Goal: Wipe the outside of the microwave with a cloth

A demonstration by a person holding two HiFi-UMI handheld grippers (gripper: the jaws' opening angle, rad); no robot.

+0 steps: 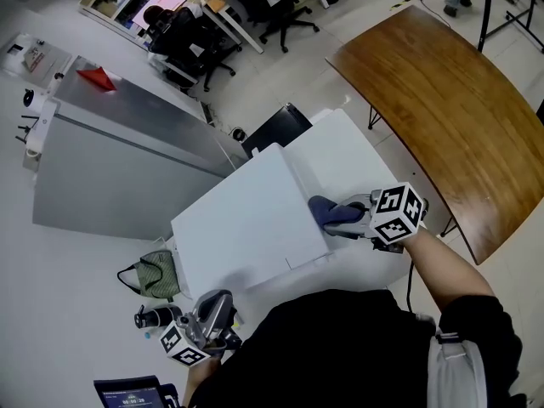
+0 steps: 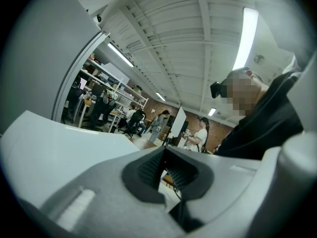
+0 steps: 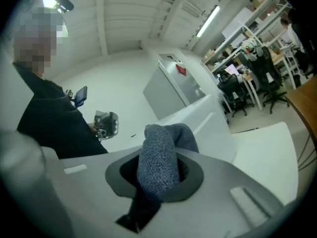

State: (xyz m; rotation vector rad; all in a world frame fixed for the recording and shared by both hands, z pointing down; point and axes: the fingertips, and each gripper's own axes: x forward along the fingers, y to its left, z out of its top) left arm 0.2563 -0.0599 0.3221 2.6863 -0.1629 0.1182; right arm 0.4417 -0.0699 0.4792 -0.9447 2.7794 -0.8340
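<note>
Step in hand: wiping, by my reading. The cloth is at the microwave and pressed to its casing, so the task looks under way, not finished.
Microwave (image 1: 246,219): white box on a white table (image 1: 353,147), seen from above. Its top panel faces the head view.
Cloth (image 1: 331,212): blue-grey knit, bunched, lying against the right edge of the microwave's top, where the top meets the right side.
Right gripper (image 1: 359,220): jaws clamped on the cloth. Its own view shows a fold of the knit standing up between the 2 pads and a tail hanging below.
Left gripper (image 1: 217,306): held low by the person's body, well apart from the microwave. Jaws parted, with nothing between the pads.
Progress: cannot be judged from the surface. The casing shows no marks either way.
Next move calls for: a steady sweep along the top or down the right side, with the cloth kept flat to the panel. The bunched fold offers little contact, so some pressure is needed.
Risk: the light casing may slide on the table under a hard push. The idle left gripper could brace it.
</note>
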